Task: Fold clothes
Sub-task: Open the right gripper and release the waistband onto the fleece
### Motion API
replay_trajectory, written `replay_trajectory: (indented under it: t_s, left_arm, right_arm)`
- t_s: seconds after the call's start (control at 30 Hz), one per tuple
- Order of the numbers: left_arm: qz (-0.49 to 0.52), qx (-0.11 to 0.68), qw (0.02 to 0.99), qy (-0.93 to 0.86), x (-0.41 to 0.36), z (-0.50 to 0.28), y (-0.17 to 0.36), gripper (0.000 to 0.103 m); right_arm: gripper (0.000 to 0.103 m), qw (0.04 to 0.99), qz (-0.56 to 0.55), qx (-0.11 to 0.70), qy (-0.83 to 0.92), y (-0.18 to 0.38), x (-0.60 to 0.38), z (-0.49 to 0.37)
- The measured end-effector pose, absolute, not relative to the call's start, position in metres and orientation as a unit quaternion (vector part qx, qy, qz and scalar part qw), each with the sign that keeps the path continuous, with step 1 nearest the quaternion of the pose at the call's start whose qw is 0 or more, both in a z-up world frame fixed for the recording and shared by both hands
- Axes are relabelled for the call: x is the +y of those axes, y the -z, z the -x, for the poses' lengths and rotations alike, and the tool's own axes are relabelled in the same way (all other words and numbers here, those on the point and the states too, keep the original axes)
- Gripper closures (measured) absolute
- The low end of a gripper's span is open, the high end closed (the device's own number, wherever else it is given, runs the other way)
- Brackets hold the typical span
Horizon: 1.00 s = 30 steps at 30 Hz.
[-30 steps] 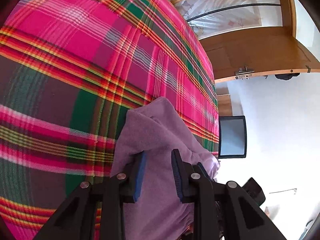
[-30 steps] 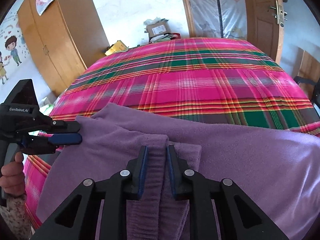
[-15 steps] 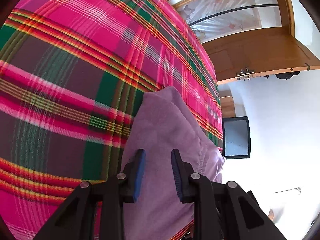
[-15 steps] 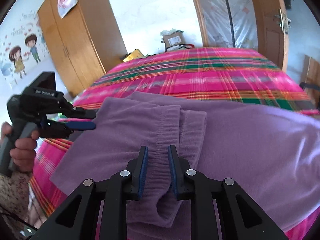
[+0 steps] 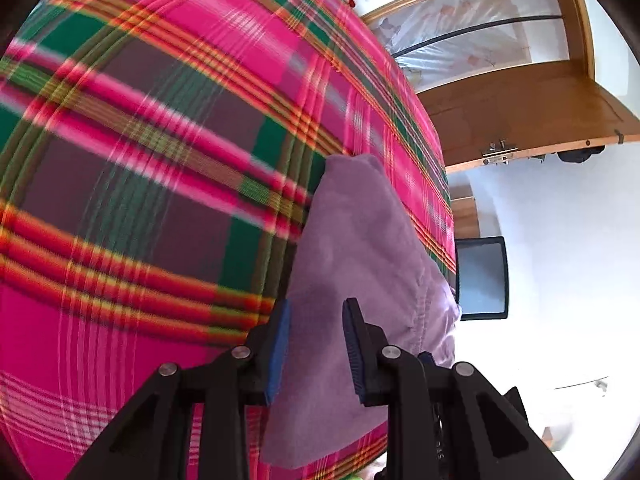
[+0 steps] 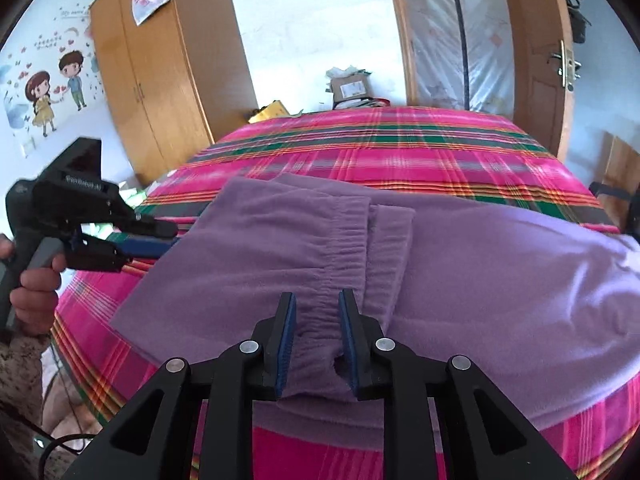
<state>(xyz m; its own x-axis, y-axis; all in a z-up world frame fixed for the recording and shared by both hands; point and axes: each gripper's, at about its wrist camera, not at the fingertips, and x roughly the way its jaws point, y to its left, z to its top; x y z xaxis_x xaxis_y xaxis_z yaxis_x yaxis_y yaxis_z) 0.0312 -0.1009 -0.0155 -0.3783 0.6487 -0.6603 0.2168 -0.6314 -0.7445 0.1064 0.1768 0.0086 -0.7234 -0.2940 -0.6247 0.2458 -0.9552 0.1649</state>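
Purple fleece trousers (image 6: 460,264) lie folded on a bed with a pink plaid cover (image 6: 400,152). Their elastic waistband (image 6: 352,240) faces me. My right gripper (image 6: 317,312) has its jaws slightly apart around the waistband fold, and the fabric sits between the blue pads. My left gripper (image 5: 316,320) is over the trousers' left edge (image 5: 360,260), jaws apart with cloth showing between them. The left gripper also shows in the right wrist view (image 6: 168,238), held by a hand, its tips at the trousers' left edge.
A wooden wardrobe (image 6: 160,80) stands at the back left. A wooden door (image 6: 552,64) is at the right. Boxes (image 6: 352,88) sit beyond the bed's far end. A dark screen (image 5: 482,278) stands beside the bed.
Both grippers lowered the trousers onto the bed and drew back toward its near edge. The right jaws have widened a little around the waistband. The left gripper shifted left along the edge.
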Motion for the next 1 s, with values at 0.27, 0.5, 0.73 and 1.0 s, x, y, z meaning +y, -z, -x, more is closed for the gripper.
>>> replay_trajectory:
  t_s: [0.27,0.5,0.73,1.0]
  left_arm:
    - [0.553,-0.393,0.16,-0.717,-0.098,-0.046,0.023,0.076]
    - [0.554,-0.389,0.169,-0.716,-0.106,-0.058,0.024,0.076]
    - [0.561,-0.385,0.18,-0.711,-0.109,-0.064,0.024,0.076]
    - [0.573,-0.38,0.188,-0.702,-0.109,-0.065,0.025,0.076]
  right_arm:
    - [0.077,0.134,-0.33,-0.028,0.934,-0.013,0.174,-0.127]
    - [0.077,0.101,-0.347,-0.029,0.932,-0.01,0.18,-0.133]
    - [0.068,0.14,-0.299,-0.005,0.944,-0.032,0.15,-0.152]
    - [0.063,0.265,-0.317,0.049,0.91,-0.02,0.074,-0.151]
